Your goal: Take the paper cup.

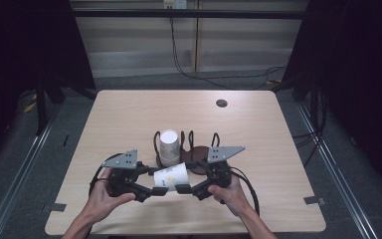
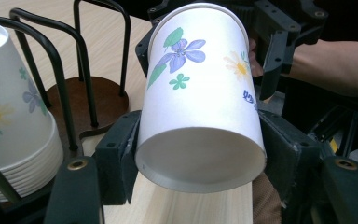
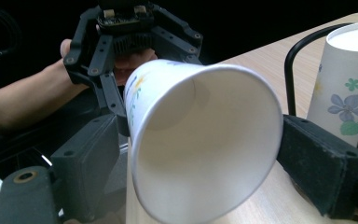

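My left claw (image 1: 148, 191) clamps the paper cup's (image 1: 170, 176) base; my right claw (image 1: 188, 189) clamps its mouth, holding it sideways above the tabletop's (image 1: 258, 124) near edge, probably to carry it toward the stacked cups (image 1: 169, 147) in the rack (image 1: 199, 149).

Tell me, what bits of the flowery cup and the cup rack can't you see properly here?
- High view: the held cup is too small to read its flowers.
- Left gripper view: the cup's mouth faces away.
- Right gripper view: the cup hides much of the rack; the edge cuts the stack.
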The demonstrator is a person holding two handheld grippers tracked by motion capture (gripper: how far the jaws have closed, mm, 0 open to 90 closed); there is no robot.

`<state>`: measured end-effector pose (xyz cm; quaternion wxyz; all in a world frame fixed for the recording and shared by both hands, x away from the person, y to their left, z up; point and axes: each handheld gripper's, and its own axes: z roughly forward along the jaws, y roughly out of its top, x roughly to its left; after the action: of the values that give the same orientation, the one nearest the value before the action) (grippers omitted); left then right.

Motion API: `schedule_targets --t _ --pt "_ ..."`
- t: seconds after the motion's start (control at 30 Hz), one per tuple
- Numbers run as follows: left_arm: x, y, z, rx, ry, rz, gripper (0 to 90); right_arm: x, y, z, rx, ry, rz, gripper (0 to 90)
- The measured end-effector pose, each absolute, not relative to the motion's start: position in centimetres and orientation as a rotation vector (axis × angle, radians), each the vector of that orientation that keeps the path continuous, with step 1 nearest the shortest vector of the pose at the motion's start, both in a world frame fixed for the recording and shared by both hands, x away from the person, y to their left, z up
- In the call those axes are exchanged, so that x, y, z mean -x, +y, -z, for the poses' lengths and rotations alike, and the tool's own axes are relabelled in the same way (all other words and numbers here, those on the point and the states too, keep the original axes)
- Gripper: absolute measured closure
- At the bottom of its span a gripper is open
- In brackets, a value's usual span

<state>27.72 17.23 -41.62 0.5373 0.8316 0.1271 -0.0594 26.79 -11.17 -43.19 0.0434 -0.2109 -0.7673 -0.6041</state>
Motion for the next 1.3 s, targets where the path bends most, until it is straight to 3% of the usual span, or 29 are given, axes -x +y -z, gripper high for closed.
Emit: schedule_targets --t 0.77,1.3 --pt "-27.73 16.87 41.98 -2.005 0.285 0.162 34.5 -26.96 -11.25 42.97 0.612 -2.322 1.859 24.7" --pt "-27.89 16.96 42.19 -2.048 0.313 0.138 19.7 -27.06 -11.49 42.60 0.630 -2.337 1.854 31.0"
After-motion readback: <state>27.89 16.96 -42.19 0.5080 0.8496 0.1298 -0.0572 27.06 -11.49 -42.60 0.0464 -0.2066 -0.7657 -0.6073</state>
